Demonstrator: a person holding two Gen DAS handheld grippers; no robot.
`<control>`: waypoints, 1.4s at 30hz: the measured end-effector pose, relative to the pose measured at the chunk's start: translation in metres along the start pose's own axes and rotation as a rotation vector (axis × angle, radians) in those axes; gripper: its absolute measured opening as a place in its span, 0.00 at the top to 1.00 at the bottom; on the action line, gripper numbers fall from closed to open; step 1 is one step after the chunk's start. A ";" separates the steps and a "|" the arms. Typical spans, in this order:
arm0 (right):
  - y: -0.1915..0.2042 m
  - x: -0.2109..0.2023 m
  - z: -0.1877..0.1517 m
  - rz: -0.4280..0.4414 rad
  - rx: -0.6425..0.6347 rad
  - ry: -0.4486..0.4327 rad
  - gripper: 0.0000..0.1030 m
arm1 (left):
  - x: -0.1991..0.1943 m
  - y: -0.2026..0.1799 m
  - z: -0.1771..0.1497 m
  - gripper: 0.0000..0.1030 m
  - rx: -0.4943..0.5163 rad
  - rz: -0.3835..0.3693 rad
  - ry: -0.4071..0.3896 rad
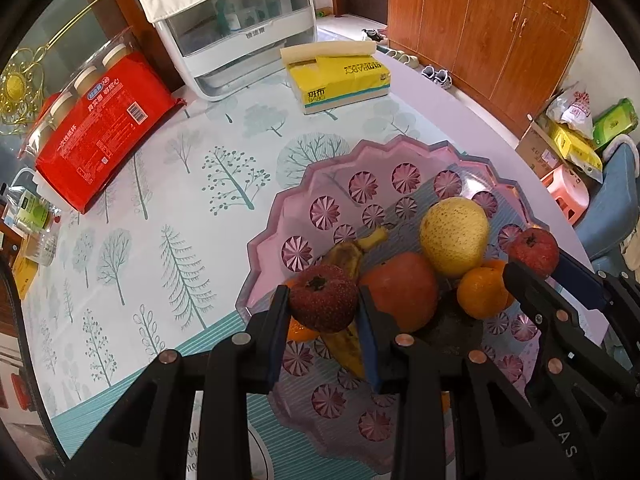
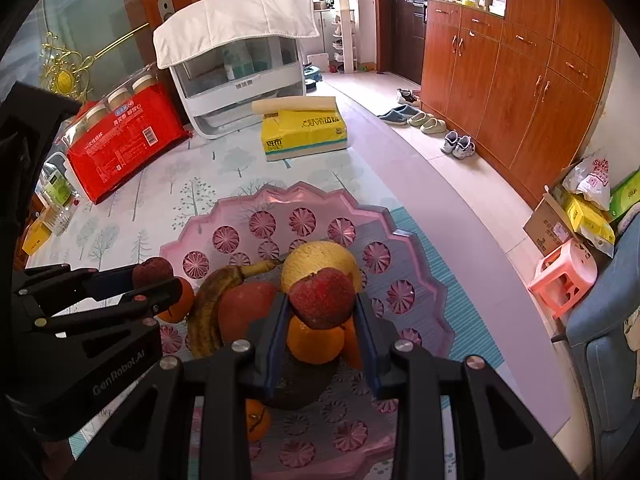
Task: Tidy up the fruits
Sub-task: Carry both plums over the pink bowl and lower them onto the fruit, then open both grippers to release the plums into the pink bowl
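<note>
A pink scalloped fruit tray (image 1: 320, 176) (image 2: 248, 208) lies on the tree-print tablecloth. In it are a yellow pear (image 1: 454, 236) (image 2: 316, 258), a red apple (image 1: 400, 292) (image 2: 244, 308), a browned banana (image 1: 348, 260) (image 2: 208, 312), oranges (image 1: 482, 292) (image 2: 316, 340) and a dark avocado (image 2: 296, 388). My left gripper (image 1: 323, 300) (image 2: 154, 276) is shut on a small red hawthorn fruit (image 1: 323, 298) (image 2: 152, 270) above the tray's left side. My right gripper (image 2: 322, 302) (image 1: 534, 258) is shut on another red hawthorn fruit (image 2: 322, 298) (image 1: 534, 252) above the oranges.
A red pack of paper cups (image 1: 108, 128) (image 2: 124, 140), a white covered box (image 1: 240, 28) (image 2: 240, 76) and a yellow tissue pack (image 1: 340, 80) (image 2: 304, 132) stand behind the tray. Bottles (image 1: 32, 216) sit at the left edge. Floor, shoes and cabinets lie right.
</note>
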State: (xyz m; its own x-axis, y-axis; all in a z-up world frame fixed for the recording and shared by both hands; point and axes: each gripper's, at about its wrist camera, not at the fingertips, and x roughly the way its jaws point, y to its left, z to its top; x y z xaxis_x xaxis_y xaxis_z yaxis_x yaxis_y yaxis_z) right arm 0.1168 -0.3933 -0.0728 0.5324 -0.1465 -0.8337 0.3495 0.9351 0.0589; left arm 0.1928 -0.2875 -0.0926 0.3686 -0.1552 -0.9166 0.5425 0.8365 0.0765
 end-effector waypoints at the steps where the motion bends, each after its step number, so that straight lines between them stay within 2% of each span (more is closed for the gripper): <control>1: 0.000 0.001 0.000 0.000 0.000 0.002 0.68 | 0.000 0.000 0.000 0.70 0.001 0.003 0.002; 6: 0.001 0.006 -0.002 -0.003 -0.007 0.024 0.68 | 0.000 -0.001 -0.002 0.67 0.007 0.018 0.006; 7: 0.002 0.007 -0.003 -0.003 -0.013 0.029 0.67 | -0.002 0.000 -0.003 0.59 0.008 0.021 0.002; 8: 0.004 0.008 -0.003 -0.003 -0.018 0.034 0.67 | -0.003 0.000 -0.003 0.46 0.008 0.023 -0.001; 10: 0.007 0.007 -0.005 -0.002 -0.034 0.037 0.63 | -0.008 0.000 -0.005 0.36 0.009 0.047 -0.022; 13: 0.009 0.004 -0.006 -0.009 -0.041 0.025 0.56 | -0.013 0.002 -0.007 0.34 0.021 0.086 -0.038; 19: 0.010 -0.002 -0.007 -0.001 -0.041 0.012 0.49 | -0.019 0.012 -0.012 0.27 -0.006 0.092 -0.037; 32: 0.019 -0.017 -0.015 0.003 -0.050 0.003 0.49 | -0.035 0.020 -0.030 0.25 -0.019 0.100 -0.042; 42: 0.024 -0.035 -0.020 0.016 -0.047 -0.025 0.49 | -0.061 0.026 -0.042 0.23 -0.032 0.125 -0.070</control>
State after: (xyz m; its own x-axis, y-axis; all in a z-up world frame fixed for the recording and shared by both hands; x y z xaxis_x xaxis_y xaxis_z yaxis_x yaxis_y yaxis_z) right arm 0.0909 -0.3593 -0.0534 0.5564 -0.1391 -0.8192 0.3047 0.9514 0.0454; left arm 0.1527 -0.2344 -0.0509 0.4840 -0.0845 -0.8710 0.4651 0.8679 0.1742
